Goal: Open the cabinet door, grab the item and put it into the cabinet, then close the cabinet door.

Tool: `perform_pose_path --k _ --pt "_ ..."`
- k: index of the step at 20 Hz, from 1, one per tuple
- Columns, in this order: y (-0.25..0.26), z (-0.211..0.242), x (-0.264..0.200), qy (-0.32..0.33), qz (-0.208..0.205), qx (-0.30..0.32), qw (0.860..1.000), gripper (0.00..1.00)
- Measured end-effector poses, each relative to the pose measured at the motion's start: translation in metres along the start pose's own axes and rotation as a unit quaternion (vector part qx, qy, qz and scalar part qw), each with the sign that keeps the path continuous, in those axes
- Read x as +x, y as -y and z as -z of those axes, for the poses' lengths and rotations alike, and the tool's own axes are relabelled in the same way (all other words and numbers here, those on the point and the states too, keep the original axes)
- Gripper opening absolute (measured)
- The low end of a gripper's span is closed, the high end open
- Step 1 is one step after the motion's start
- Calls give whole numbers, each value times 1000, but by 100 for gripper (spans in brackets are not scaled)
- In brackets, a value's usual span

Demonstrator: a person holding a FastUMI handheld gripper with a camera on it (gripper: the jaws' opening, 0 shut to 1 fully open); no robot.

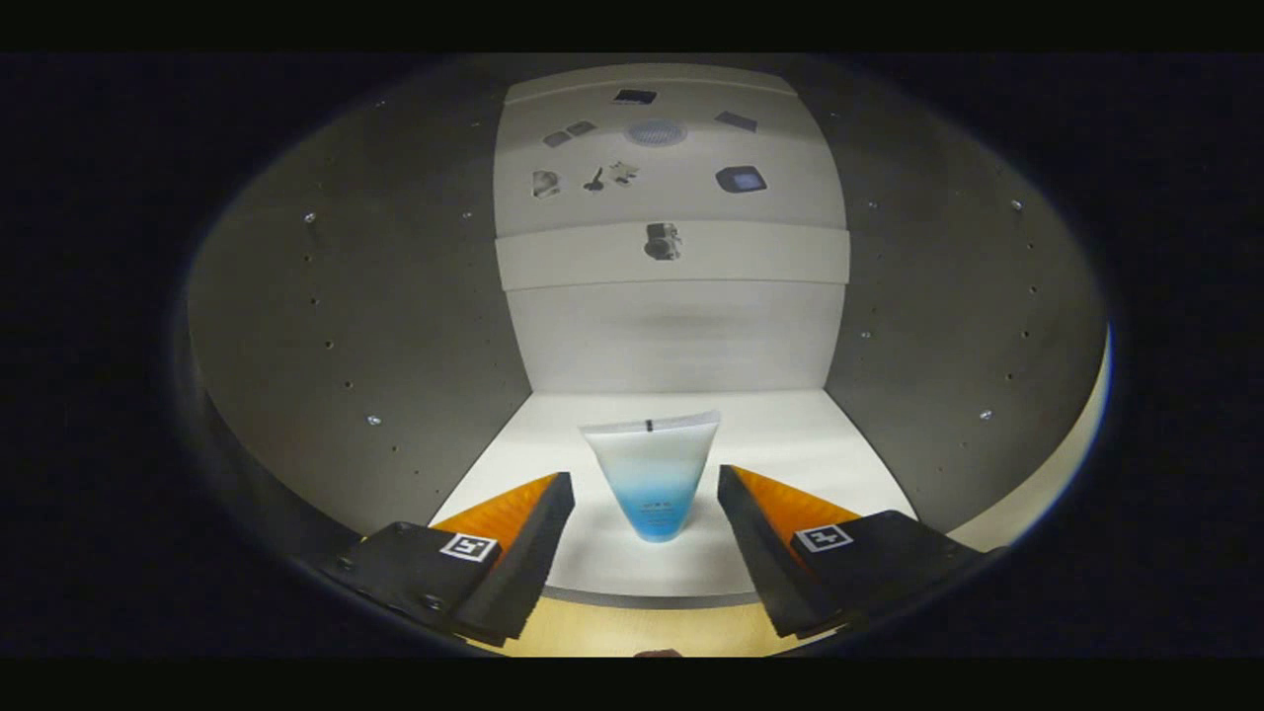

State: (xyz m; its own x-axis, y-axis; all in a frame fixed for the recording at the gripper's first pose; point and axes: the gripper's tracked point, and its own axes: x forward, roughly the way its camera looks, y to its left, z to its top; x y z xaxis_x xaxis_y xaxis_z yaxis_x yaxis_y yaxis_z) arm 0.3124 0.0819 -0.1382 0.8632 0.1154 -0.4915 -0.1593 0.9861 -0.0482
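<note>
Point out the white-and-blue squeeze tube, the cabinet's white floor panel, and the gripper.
White-and-blue squeeze tube [653, 479]: gripper view, middle of its body, between the fingers.
Cabinet's white floor panel [790, 434]: gripper view, bare patch beside the tube.
Gripper [645, 513]: gripper view, midway between its open fingertips.

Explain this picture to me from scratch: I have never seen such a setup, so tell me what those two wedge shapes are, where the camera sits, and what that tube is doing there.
The camera rides on a hand-held gripper that a person carries, and it looks forward along the gripper's two fingers; those are the wedge shapes. The wide lens bends everything into a round picture. You are looking into a cabinet with pale side walls dotted with small holes and a white floor. A tube, white fading to blue, stands on its cap on that floor, between the fingertips. The fingers are spread open with a gap on each side of the tube, so nothing is held. Small flat items appear stuck to the cabinet's back panel; they are too small to identify.
</note>
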Motion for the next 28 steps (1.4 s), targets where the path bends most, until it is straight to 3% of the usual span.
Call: perform_pose_path --k 5,9,16,28 --pt "-10 -15 -63 52 -6 -11 999 94" --pt "-27 -23 -148 109 -21 -18 994 94" --pt "-26 -20 -299 192 4 -38 981 94" --pt "100 42 -485 219 166 22 961 94"
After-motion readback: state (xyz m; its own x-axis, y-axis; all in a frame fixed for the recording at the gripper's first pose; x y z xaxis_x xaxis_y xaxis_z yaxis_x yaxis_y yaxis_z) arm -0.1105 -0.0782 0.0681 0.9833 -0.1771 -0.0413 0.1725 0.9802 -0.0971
